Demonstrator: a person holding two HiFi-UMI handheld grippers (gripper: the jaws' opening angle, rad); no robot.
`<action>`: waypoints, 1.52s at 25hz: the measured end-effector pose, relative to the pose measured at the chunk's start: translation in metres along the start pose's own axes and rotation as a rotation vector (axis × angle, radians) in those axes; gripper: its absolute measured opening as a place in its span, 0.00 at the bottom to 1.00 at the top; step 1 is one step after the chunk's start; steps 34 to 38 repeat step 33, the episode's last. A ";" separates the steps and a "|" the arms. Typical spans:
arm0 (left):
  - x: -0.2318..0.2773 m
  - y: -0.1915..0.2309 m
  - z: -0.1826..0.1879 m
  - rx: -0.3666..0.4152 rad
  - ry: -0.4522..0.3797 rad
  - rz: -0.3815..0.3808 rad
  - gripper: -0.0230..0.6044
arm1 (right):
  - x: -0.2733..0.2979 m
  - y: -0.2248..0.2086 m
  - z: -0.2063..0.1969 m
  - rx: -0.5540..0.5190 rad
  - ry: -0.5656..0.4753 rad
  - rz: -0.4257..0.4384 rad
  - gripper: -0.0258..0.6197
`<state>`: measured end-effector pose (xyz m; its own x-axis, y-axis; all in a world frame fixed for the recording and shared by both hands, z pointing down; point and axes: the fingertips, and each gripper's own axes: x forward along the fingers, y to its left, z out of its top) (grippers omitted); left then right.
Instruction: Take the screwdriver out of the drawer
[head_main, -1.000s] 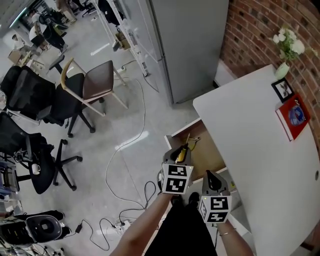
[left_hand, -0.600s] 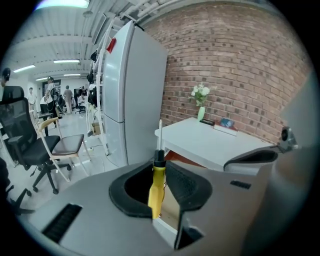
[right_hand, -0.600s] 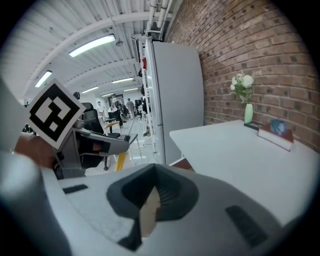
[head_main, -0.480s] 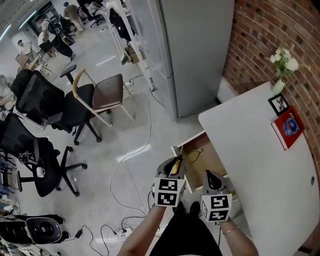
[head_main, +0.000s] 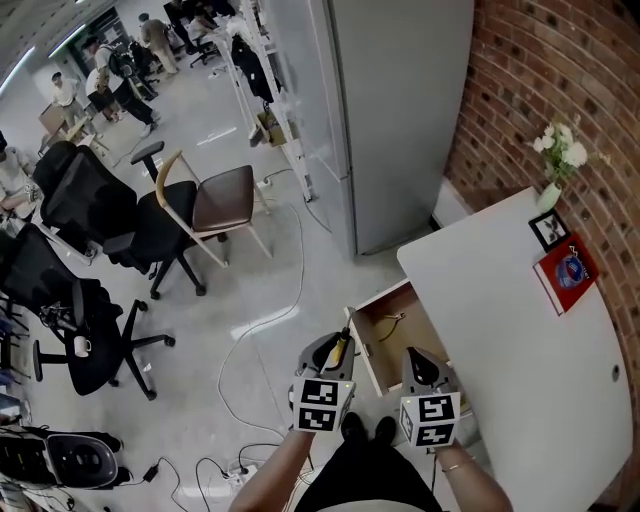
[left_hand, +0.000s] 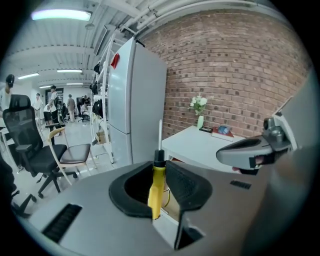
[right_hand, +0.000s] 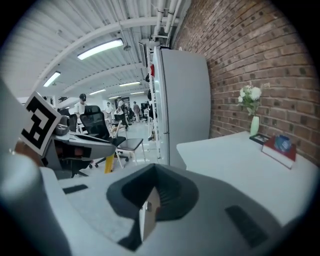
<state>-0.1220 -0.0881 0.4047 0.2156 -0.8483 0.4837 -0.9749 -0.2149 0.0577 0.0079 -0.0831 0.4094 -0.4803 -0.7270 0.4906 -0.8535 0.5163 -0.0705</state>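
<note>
The left gripper has its jaws closed on the yellow handle of the screwdriver. The tool's long axis runs the way the jaws point. The butt of the handle lies back between the pads, toward the gripper's body. A black collar sits just at the fingertips, and the bare metal shaft sticks straight out past them, its tip pointing ahead and slightly upward. In the head view the shaft points away from the person.

The screwdriver is clear of the drawer. In the head view it sits just to the left of the open drawer's white front, and the drawer's wooden floor shows to the right of the jaws. In the left gripper view, a strip of the drawer appears below the handle, through the gap between the jaws.

The right gripper hangs beside the left. Its jaws are drawn together at the tips, with nothing between them. Ahead of them and to their right lies the white table.
</note>
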 end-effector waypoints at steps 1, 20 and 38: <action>-0.004 0.002 0.001 -0.006 -0.007 0.004 0.15 | -0.001 0.000 0.003 -0.009 -0.004 -0.003 0.04; -0.060 0.031 0.021 -0.108 -0.093 0.080 0.15 | -0.006 -0.009 0.023 0.090 -0.005 0.016 0.04; -0.061 0.016 0.025 -0.108 -0.091 0.061 0.15 | -0.015 -0.012 0.029 0.064 -0.007 0.026 0.04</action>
